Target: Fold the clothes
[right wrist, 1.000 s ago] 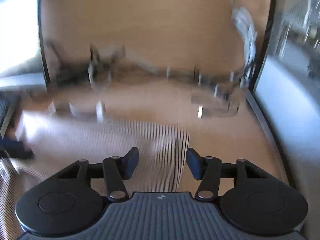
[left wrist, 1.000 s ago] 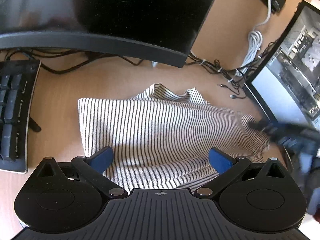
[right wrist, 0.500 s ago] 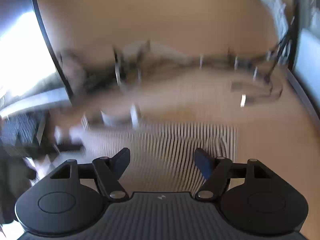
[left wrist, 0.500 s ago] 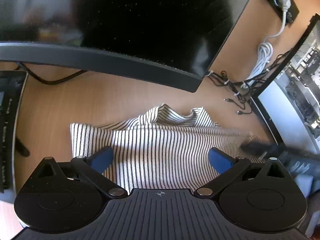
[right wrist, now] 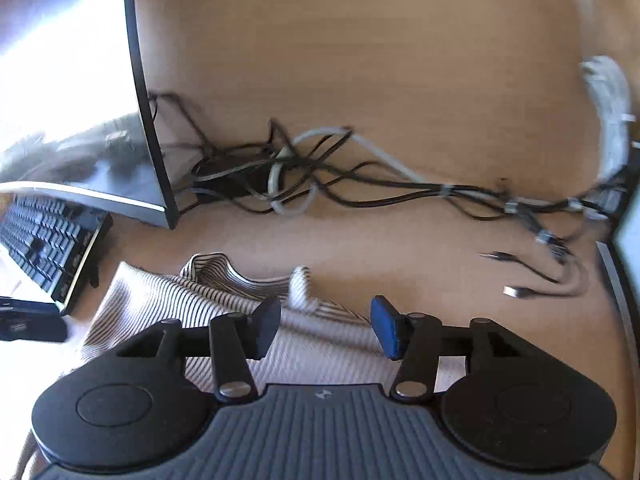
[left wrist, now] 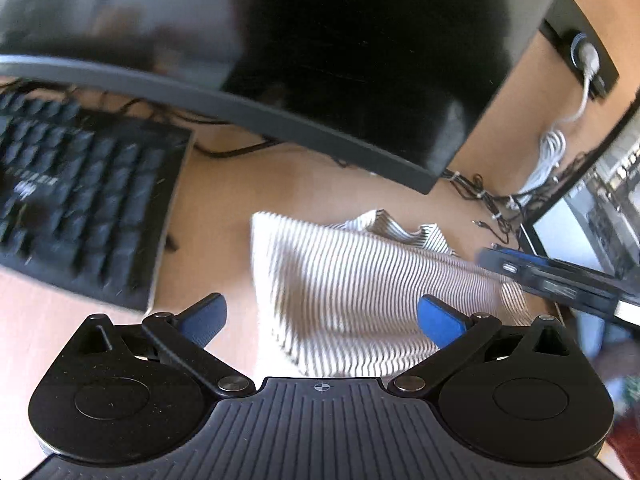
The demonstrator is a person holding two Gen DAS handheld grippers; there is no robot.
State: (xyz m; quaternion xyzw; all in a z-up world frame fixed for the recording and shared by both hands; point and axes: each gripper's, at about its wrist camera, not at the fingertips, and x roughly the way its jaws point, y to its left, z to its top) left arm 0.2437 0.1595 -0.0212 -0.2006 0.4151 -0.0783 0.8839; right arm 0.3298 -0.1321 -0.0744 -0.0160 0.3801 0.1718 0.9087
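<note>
Your left tongs point(left wrist: 320, 318) and right tongs point(right wrist: 324, 326) both hang released over the striped shirt point(left wrist: 360, 284) (folded on the counter point(right wrist: 360, 80)). A second ago the shirt lay wider; this fold looks done.

Striped garment folded on the wooden desk

The striped garment point(left wrist: 360, 292), white with thin dark stripes, lies folded into a rough rectangle on the light wooden desk point(left wrist: 224, 216), flat across most of its surface with soft ripples. Its ribbed collar point(right wrist: 224, 272) stands up in a wavy ridge along the far edge, a small pale lump of cloth point(right wrist: 300, 284) just beside it. The left edge is a straight fold; the near corner tapers and is partly hidden. Motion blur softens the stripes in the left wrist view
</note>
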